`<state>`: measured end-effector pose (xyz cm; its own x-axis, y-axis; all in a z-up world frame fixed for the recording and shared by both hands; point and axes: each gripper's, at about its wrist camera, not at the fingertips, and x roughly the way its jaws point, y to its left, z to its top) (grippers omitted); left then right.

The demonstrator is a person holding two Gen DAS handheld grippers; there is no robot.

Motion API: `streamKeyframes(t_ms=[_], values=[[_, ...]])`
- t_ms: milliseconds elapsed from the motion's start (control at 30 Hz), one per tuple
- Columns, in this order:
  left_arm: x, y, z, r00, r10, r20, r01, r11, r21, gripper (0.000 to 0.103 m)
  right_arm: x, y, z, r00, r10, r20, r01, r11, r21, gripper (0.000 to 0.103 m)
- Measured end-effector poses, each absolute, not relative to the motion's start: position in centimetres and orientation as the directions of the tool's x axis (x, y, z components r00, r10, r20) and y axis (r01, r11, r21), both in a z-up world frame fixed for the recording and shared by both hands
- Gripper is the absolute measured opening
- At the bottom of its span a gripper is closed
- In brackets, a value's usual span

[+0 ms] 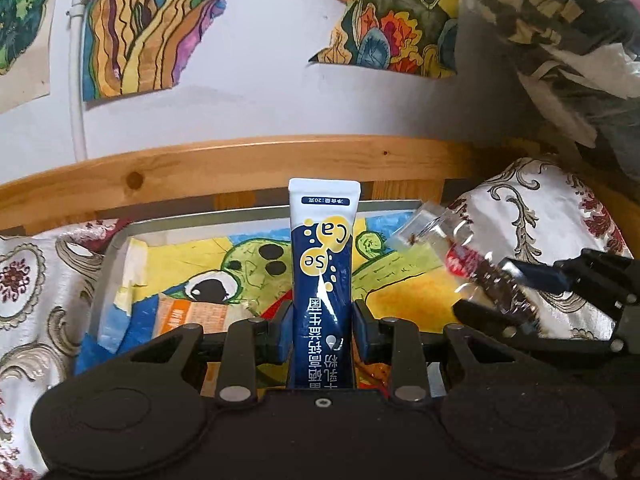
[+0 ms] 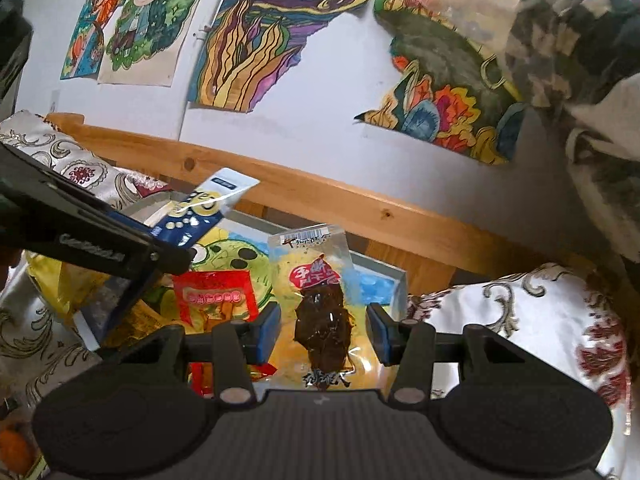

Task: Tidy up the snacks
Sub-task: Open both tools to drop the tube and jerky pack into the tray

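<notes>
In the left wrist view my left gripper is shut on a blue and white stick sachet, which stands upright between the pads. It is over a metal tray lined with a colourful drawing. My right gripper comes in from the right, shut on a clear packet of dark dried snack. In the right wrist view that clear packet sits between the pads of the right gripper. The left gripper with the sachet is at the left, above the tray.
A red packet and a yellow packet lie in the tray, with an orange packet near its front. A wooden rail runs behind the tray. Patterned cloth surrounds it. Bagged clothes hang at the upper right.
</notes>
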<state>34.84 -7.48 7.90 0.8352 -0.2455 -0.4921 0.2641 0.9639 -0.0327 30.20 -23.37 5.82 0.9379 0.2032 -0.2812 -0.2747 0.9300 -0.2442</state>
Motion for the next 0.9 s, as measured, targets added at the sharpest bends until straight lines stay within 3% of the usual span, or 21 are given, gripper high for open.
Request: streamKeyframes(t_ms=[900], values=[[36.1, -8.6, 6.3, 0.819, -0.234, -0.524, 0.257, 0.966, -0.03, 0.033, 31.6, -23.1, 3.7, 0.917, 0.209, -0.339, -0.29, 0.934, -0.208, 0.051]])
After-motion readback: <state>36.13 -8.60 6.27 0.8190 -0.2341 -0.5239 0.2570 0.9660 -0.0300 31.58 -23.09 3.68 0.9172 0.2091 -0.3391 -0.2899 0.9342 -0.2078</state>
